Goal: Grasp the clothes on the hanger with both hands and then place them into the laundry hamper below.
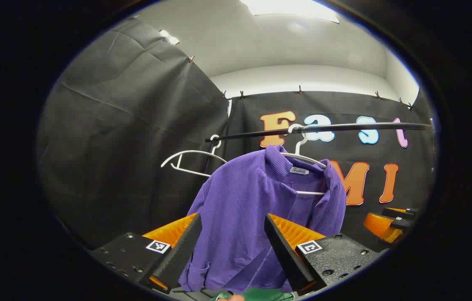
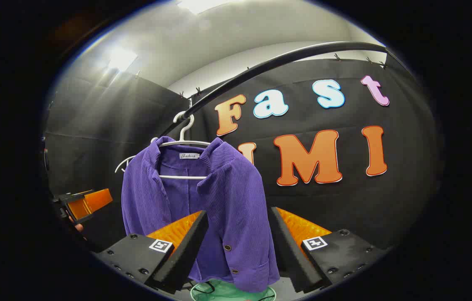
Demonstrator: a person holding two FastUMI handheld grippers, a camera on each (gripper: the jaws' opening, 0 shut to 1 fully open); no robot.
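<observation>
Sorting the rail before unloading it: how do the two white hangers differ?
The right hanger carries the purple jacket; the left hanger is bare. The loaded one shows little beyond its hook and upper wire, while the bare one shows its whole outline. Both are white wire and hook over the same black rail.

In the right gripper view, a purple ribbed jacket (image 2: pixel 202 205) hangs on a white plastic hanger (image 2: pixel 182 144) hooked over a black curved rail (image 2: pixel 286 62). The right gripper (image 2: pixel 238 246) stands near, its fingers spread wide before the jacket's hem. Below lies a green round hamper rim (image 2: pixel 219 292). The left gripper (image 2: pixel 85 202) shows far left.
</observation>
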